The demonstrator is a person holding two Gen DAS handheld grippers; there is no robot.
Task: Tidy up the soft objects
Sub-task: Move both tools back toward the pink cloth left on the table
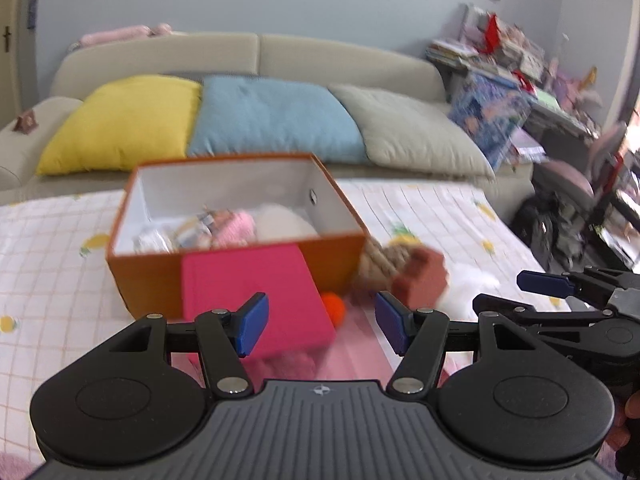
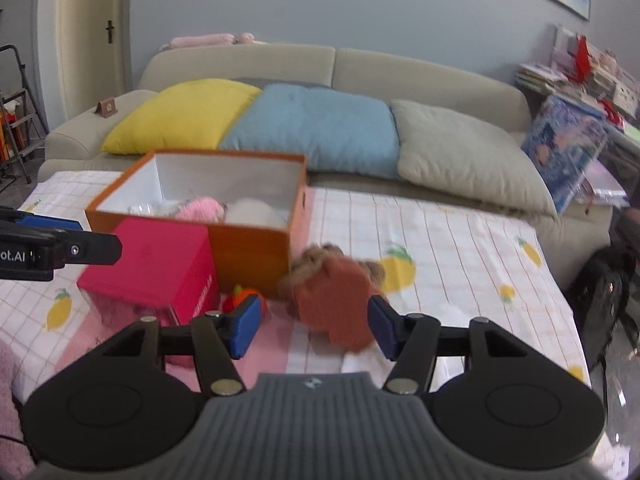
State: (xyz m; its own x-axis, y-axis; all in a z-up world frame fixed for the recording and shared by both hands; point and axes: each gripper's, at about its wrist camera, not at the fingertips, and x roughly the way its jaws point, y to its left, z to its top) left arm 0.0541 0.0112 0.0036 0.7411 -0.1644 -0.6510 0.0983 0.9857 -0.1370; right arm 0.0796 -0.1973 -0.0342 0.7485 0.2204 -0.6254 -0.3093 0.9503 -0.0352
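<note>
An open orange box [image 1: 160, 276] [image 2: 248, 248] stands on the bed with a pink plush [image 1: 236, 226] and a white plush [image 1: 280, 220] inside. A magenta box [image 1: 248, 284] [image 2: 156, 264] leans against its front. A small orange plush ball [image 1: 334, 306] [image 2: 244, 296] lies beside it. A blurred brown plush toy [image 1: 416, 280] [image 2: 332, 300] is at the orange box's right corner, between the wide-apart fingers of my right gripper [image 2: 314, 328], whose left pad is clear of it. My left gripper [image 1: 322, 326] is open and empty, in front of the magenta box.
A beige sofa [image 2: 420, 72] behind the bed carries yellow [image 1: 120, 120], blue [image 1: 276, 120] and grey [image 1: 412, 128] cushions. A white plush [image 1: 472, 284] lies right of the brown toy. The checked lemon-print sheet [image 2: 460, 248] ends at the right, above a black bag [image 2: 604, 292]. Cluttered shelves [image 1: 500, 52] stand at the far right.
</note>
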